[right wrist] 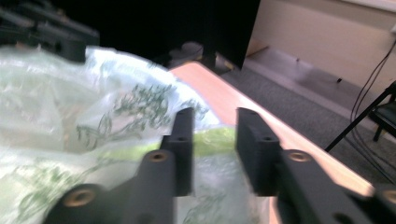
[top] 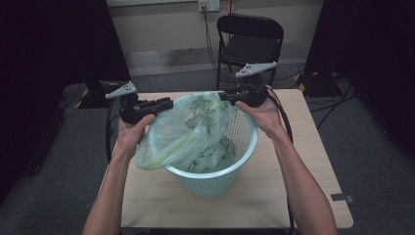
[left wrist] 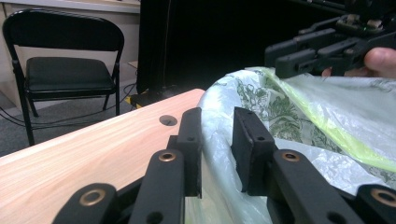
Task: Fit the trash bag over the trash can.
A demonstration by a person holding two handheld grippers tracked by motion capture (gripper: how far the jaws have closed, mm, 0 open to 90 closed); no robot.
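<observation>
A pale blue perforated basket (top: 214,183) stands mid-table. In it sits a translucent plastic bag (top: 188,128) with green print and a yellow-green band; its mouth is raised and spills over the rim's left side. My left gripper (top: 169,103) is at the bag's left edge. In the left gripper view its jaws (left wrist: 217,126) stand apart, with bag film (left wrist: 215,154) in the gap. My right gripper (top: 223,95) is at the bag's far right edge. Its jaws (right wrist: 215,126) are also parted, and the yellow-green band (right wrist: 212,140) runs between them.
The wooden table (top: 306,161) has bare surface on both sides of the basket and in front of it. A black folding chair (top: 249,41) stands behind the table on grey carpet, with cables around it. Dark curtains hang on both sides.
</observation>
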